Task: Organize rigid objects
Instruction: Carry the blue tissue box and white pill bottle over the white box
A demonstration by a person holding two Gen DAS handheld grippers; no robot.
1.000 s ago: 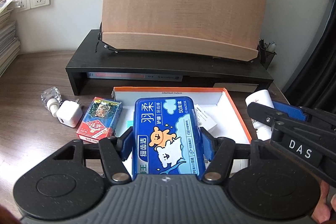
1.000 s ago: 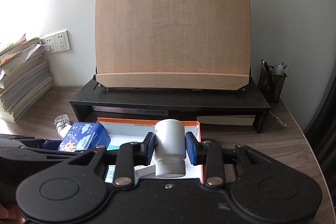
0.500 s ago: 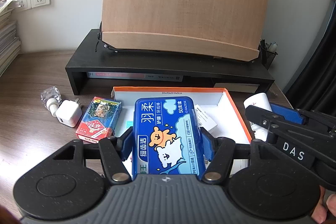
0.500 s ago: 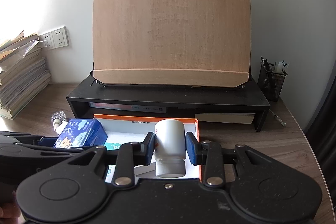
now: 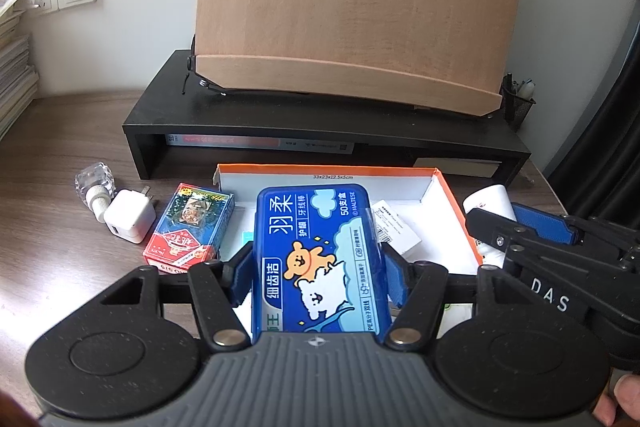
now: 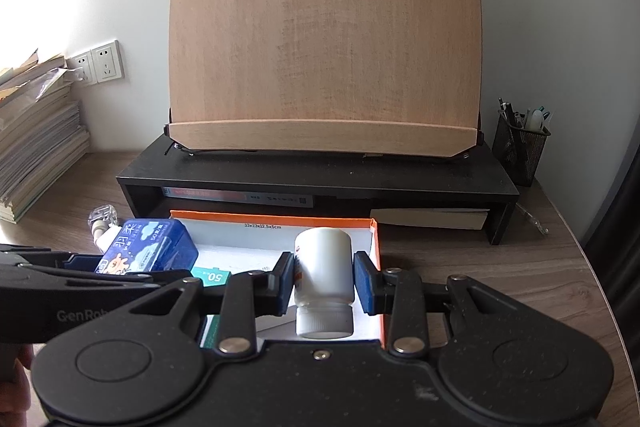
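Left gripper (image 5: pixel 319 277): clamped on the blue floss box (image 5: pixel 320 259) by its long sides, holding it flat above the orange-rimmed carton (image 5: pixel 454 205). Between a second ago and now nothing here shifts — same hold, same place.
Right gripper (image 6: pixel 325 281): closed on the white bottle (image 6: pixel 324 281), which lies with its cap towards the camera, over the carton's right half. Its grip is unchanged too.
What changes: only the framing of the right wrist view — the wooden book stand (image 6: pixel 324 43) and black riser (image 6: pixel 320 179) sit a little lower and nearer than a second ago, a small drift and no real move. In the left wrist view the right gripper and bottle sit at about 3 o'clock of the floss box, slightly further from the carton's centre than before.
Meaning for the task: both things are poised over the carton and neither is set down yet — I judge this a pause before release.
In the carton: a small teal box (image 6: pixel 212 277) and a white labelled packet (image 5: pixel 394 227) on the floor.
Left on the table: a card pack (image 5: pixel 188 227), white charger (image 5: pixel 129 220) and clear stopper (image 5: pixel 94 187), at about 10 o'clock of the floss box, outside the carton.
Risk: the bottle may roll once released.
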